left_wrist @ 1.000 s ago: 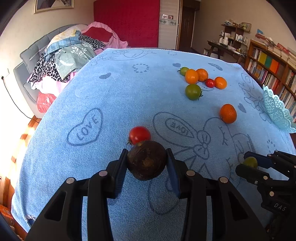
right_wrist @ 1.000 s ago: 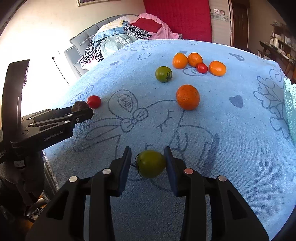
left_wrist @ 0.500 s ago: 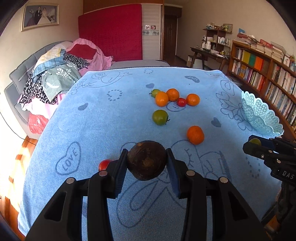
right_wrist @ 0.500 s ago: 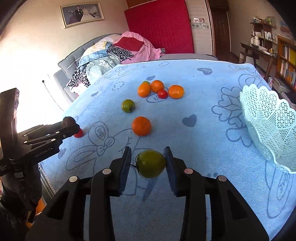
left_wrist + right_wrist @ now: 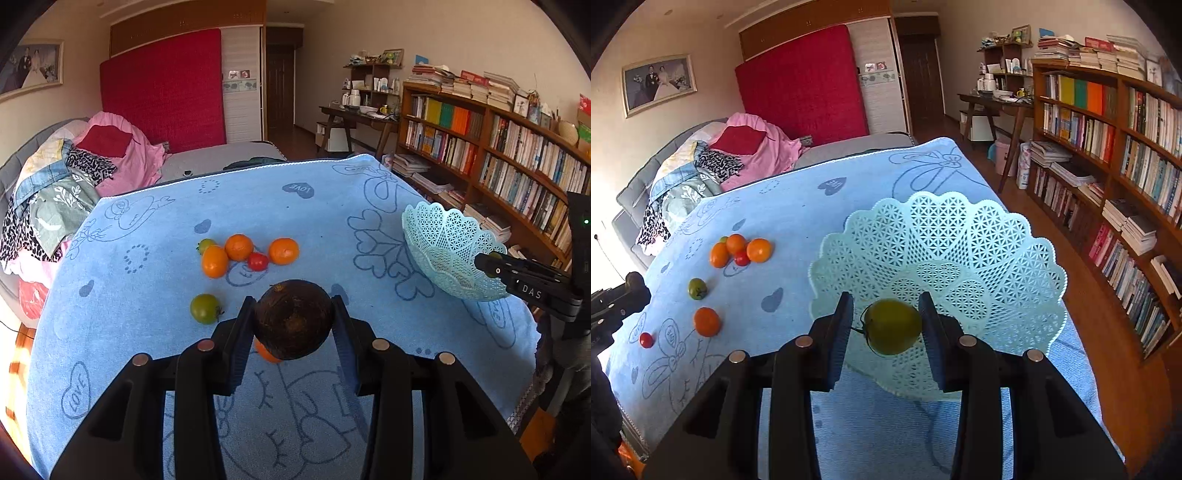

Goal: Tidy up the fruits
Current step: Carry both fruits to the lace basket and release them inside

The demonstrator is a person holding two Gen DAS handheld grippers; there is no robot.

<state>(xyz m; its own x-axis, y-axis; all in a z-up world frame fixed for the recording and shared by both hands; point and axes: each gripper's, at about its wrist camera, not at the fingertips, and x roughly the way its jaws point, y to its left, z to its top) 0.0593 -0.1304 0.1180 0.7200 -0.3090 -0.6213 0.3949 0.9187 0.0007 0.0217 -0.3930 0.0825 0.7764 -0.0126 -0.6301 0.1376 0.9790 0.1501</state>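
Left gripper (image 5: 293,321): jaws clamped on dark brown round fruit (image 5: 293,318), fruit seated between both pads, held above blue towel (image 5: 155,332) on tabletop, near its middle. Right gripper (image 5: 886,325): jaws clamped on yellow-green tomato (image 5: 892,326), stem toward left pad, held over near rim of pale lattice basket (image 5: 960,258) at tabletop's right edge. Loose oranges and tomatoes (image 5: 738,251) lay grouped toward far left of tabletop.

A red panel (image 5: 164,88) stands against the far wall. Heaped clothes (image 5: 66,173) lie far left beside a framed photo (image 5: 659,83). Full bookshelves (image 5: 1108,155) line the right wall, beyond them a cluttered desk (image 5: 360,114).
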